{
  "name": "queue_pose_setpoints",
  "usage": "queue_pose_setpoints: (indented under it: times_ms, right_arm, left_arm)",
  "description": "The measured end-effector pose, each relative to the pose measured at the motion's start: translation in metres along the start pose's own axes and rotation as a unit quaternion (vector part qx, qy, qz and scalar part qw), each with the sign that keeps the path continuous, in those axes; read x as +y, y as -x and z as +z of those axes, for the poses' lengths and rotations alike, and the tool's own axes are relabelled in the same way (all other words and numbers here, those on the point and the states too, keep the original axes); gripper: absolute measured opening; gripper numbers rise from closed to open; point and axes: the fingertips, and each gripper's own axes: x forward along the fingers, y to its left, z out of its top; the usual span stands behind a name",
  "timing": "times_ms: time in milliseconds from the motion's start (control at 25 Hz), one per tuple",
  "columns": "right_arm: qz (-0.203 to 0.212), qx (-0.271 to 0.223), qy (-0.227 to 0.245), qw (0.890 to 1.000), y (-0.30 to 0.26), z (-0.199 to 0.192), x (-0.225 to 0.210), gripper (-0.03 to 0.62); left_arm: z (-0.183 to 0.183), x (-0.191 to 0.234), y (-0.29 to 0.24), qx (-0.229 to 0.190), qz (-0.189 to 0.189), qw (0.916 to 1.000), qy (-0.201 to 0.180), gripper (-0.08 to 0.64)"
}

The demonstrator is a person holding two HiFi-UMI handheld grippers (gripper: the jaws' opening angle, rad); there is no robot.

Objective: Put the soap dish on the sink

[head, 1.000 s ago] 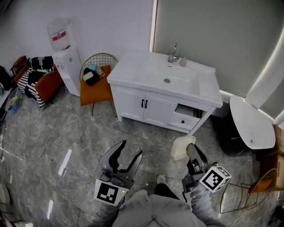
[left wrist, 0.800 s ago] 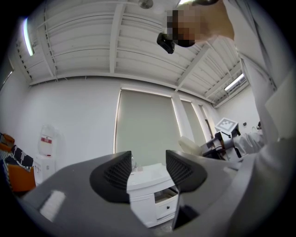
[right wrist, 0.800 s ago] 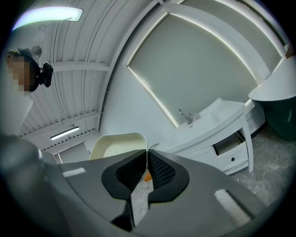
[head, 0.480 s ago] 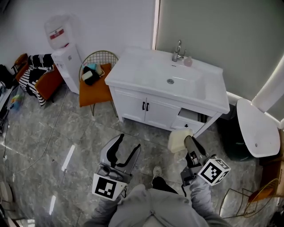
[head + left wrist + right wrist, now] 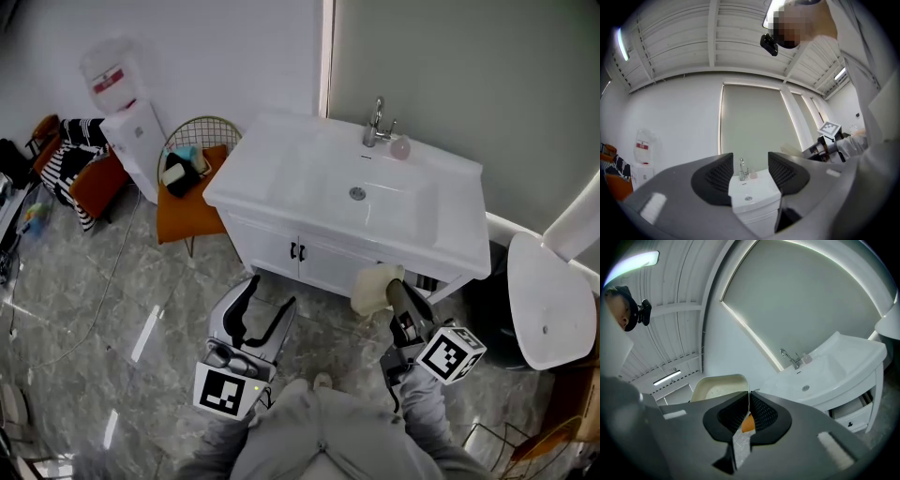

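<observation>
I have the white sink [image 5: 281, 178] ahead of me, a basin with a flat top on each side, set on a white cabinet with two dark-handled doors. An orange chair [image 5: 183, 211] with a wire back stands just beside the sink's left end, with small things on its seat, and a water cooler [image 5: 127, 127] stands further left of the sink against the wall.

My left gripper [image 5: 270, 292] hangs in front of the sink's cabinet doors with its jaws wide apart. In its own view nothing sits between them and the sink shows through the gap [image 5: 750, 171].

My right gripper [image 5: 389, 292] is in front of the sink's right half, jaws pressed nearly together on the edge of the dish [image 5: 373, 289]. The dish is held up in the air short of the sink's front edge, not on it. It is cream-coloured, shallow and rectangular with rounded corners, and its right-gripper view shows the hollow inside with faint specks [image 5: 719, 385].

The tap [image 5: 377, 122] stands at the back of the sink, with a small pink thing [image 5: 401, 147] just right of it.
</observation>
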Motion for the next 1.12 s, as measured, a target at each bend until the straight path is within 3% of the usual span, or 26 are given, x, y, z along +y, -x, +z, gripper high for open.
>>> queue_pose_setpoints:
  times_ms: [200, 560, 1120]
  right_arm:
    - [-0.001, 0.009, -0.005, 1.000, -0.038, 0.022, -0.034, 0.017]
    - [-0.008, 0.022, -0.005, 1.000, -0.110, 0.038, -0.068, 0.015]
    - [-0.054, -0.003, -0.010, 0.998, -0.283, 0.069, -0.118, 0.015]
  left_arm:
    - [-0.007, 0.011, -0.044, 0.009, 0.008, 0.9998, -0.018, 0.253]
    - [-0.029, 0.054, -0.100, 0.015, 0.016, 0.9997, -0.010, 0.253]
    - [-0.078, 0.183, -0.237, 0.014, -0.041, 0.9991, 0.002, 0.253]
